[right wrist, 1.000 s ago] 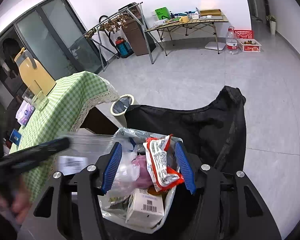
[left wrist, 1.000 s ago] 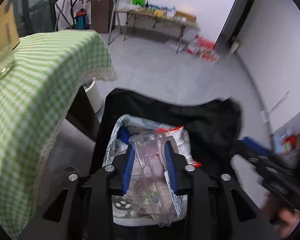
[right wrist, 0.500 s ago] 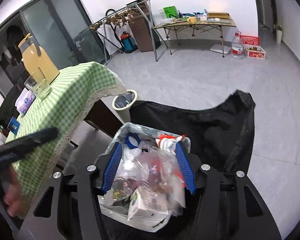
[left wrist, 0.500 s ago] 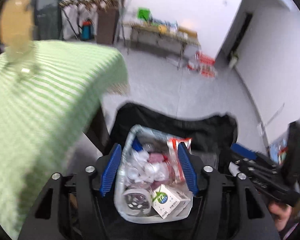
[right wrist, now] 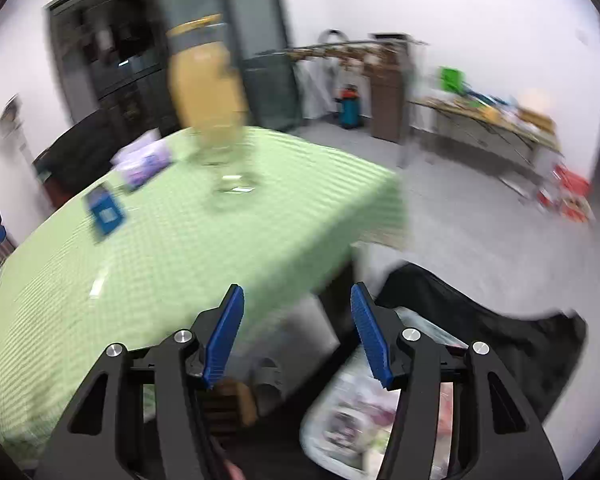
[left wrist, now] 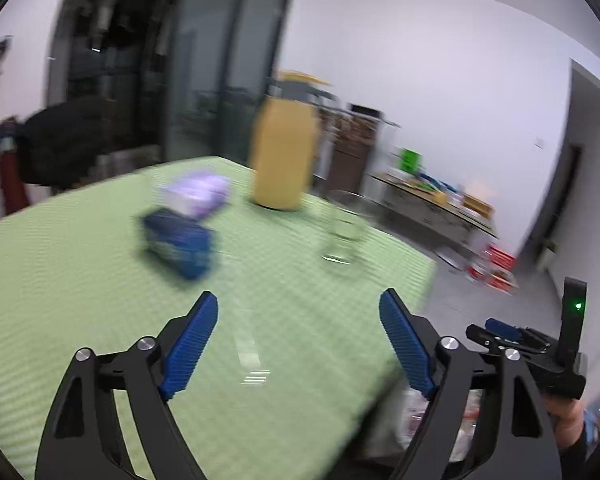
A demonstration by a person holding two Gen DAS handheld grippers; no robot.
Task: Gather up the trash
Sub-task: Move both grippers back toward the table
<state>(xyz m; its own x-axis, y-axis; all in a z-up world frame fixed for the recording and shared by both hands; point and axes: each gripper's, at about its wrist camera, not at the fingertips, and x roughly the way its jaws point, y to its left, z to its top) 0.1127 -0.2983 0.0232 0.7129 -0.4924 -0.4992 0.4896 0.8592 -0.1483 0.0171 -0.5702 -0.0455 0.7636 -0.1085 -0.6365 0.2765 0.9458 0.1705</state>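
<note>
A table draped in a green-and-white checked cloth fills most of both blurred views. Beside and below its corner, on the grey floor, a black bag is seen holding a clear plastic liner full of mixed trash; in the left wrist view only a sliver of that trash shows past the table edge. On the cloth a tall yellow jug with a dark lid stands upright, with a clear drinking glass near it. A purple-and-white packet and a flat blue packet lie just beside each other further in.

The left gripper is held over the cloth, its blue-padded jaws wide and opening, nothing between them. The right gripper is held over the table corner, jaws parted at a middling width, nothing gripped.
</note>
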